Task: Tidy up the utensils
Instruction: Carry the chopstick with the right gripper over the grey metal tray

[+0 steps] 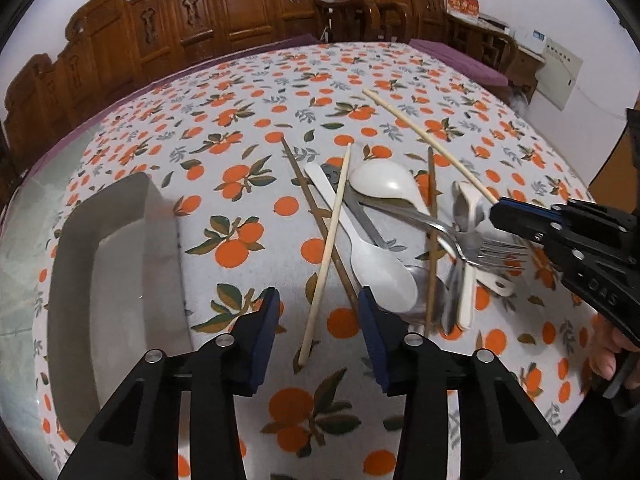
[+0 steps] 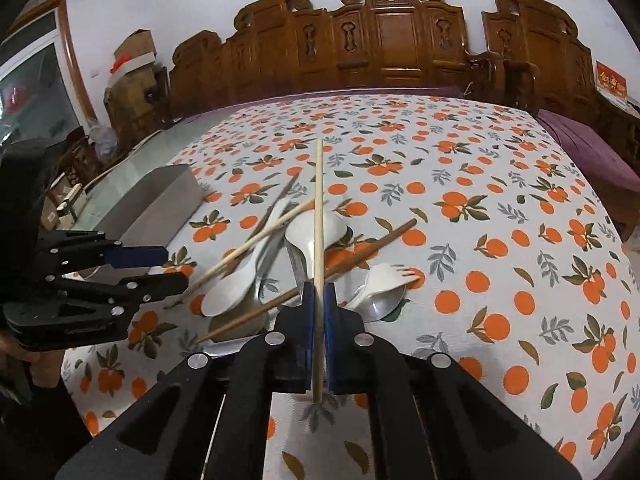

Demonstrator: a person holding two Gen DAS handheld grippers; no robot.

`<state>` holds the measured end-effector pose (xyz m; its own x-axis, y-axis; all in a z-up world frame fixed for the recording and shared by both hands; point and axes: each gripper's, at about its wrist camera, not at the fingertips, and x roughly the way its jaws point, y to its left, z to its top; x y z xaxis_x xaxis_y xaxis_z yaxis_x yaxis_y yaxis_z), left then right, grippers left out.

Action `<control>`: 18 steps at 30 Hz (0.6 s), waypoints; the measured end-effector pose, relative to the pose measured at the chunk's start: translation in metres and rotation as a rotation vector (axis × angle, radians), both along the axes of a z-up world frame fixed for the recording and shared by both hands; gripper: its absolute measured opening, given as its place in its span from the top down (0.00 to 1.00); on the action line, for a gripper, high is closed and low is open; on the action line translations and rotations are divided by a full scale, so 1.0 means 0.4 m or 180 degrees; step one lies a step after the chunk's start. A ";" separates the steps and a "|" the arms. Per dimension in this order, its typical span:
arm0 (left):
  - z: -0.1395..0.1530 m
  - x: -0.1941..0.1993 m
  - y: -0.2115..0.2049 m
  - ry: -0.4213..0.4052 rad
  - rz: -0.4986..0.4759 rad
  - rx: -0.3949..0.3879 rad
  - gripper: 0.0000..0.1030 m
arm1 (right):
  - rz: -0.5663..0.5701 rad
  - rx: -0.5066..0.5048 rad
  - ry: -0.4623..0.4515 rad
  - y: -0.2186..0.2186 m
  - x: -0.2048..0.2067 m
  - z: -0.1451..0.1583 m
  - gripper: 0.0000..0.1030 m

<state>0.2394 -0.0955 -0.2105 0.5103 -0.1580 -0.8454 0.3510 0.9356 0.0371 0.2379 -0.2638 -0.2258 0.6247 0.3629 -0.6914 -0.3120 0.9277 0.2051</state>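
Note:
A heap of utensils lies on the orange-print tablecloth (image 1: 280,92): white spoons (image 1: 380,272), a metal fork (image 1: 460,240), dark chopsticks (image 1: 316,216) and pale chopsticks (image 1: 328,248). My right gripper (image 2: 319,292) is shut on a pale chopstick (image 2: 319,208) that points away over the heap; it also shows in the left wrist view (image 1: 432,136), with the right gripper (image 1: 500,210) at its near end. My left gripper (image 1: 318,304) is open and empty, just in front of the heap; it appears in the right wrist view (image 2: 172,268) too.
A grey rectangular tray (image 1: 120,264) sits on the table left of the heap; it also shows in the right wrist view (image 2: 160,204). Carved wooden chairs (image 2: 384,40) line the far side. The table's left part is bare glass (image 1: 24,248).

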 end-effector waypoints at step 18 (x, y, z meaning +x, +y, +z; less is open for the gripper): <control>-0.038 0.023 0.020 0.0254 0.0054 -0.0017 0.96 | 0.0034 -0.0167 -0.0013 0.040 -0.039 0.008 0.95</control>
